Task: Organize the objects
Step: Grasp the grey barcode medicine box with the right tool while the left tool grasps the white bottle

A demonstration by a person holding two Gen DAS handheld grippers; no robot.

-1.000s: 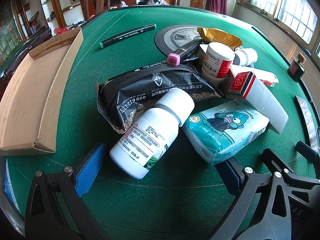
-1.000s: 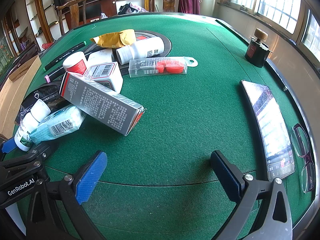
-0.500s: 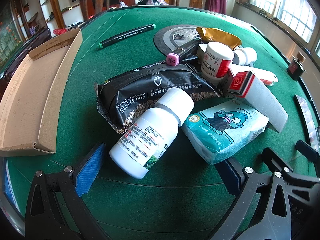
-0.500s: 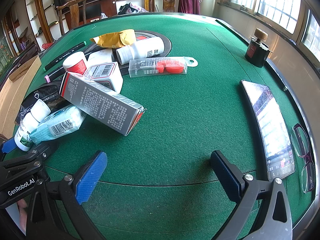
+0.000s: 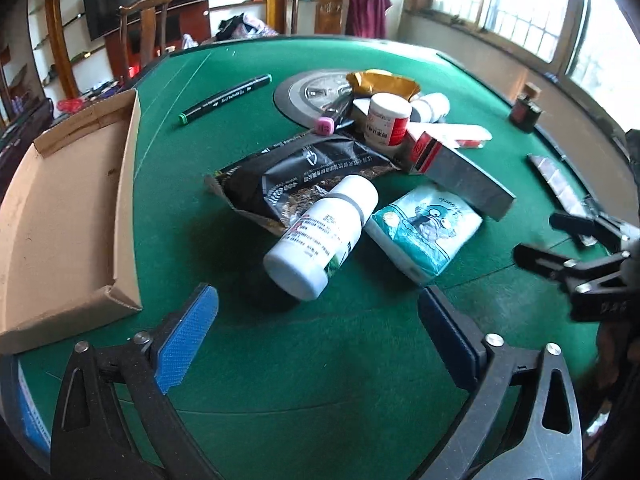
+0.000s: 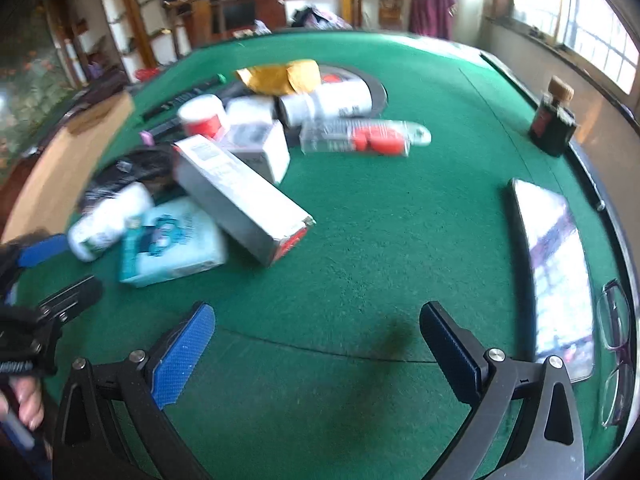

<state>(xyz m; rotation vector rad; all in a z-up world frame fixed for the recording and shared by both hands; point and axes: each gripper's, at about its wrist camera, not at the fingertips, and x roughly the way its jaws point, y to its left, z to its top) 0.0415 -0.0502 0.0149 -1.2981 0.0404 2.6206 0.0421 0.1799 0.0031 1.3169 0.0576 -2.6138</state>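
Note:
A white pill bottle point(image 5: 320, 236) lies on its side on the green felt, partly on a black pouch point(image 5: 296, 172). Beside it rests a light-blue tissue pack point(image 5: 426, 230). My left gripper point(image 5: 316, 312) sits just short of the bottle with its jaws closing and nothing between them. A brown cardboard tray point(image 5: 60, 208) lies to its left. My right gripper point(image 6: 316, 320) is open over bare felt, to the right of the pile, where a long silver box point(image 6: 240, 196) leans on the tissue pack point(image 6: 172, 240).
Behind the pile are a red-labelled jar point(image 5: 388, 120), a yellow packet point(image 5: 384, 82) and a green-capped marker point(image 5: 226, 98). A clear pack of red pieces point(image 6: 360, 140) lies mid-table. A phone point(image 6: 556, 264), glasses point(image 6: 618, 352) and a dark ink bottle point(image 6: 554, 120) line the right rim.
The left gripper has pulled back and rolled, so the bottle lies farther from its tips, and its jaws stand slightly narrower. The right view has tilted and blurred.

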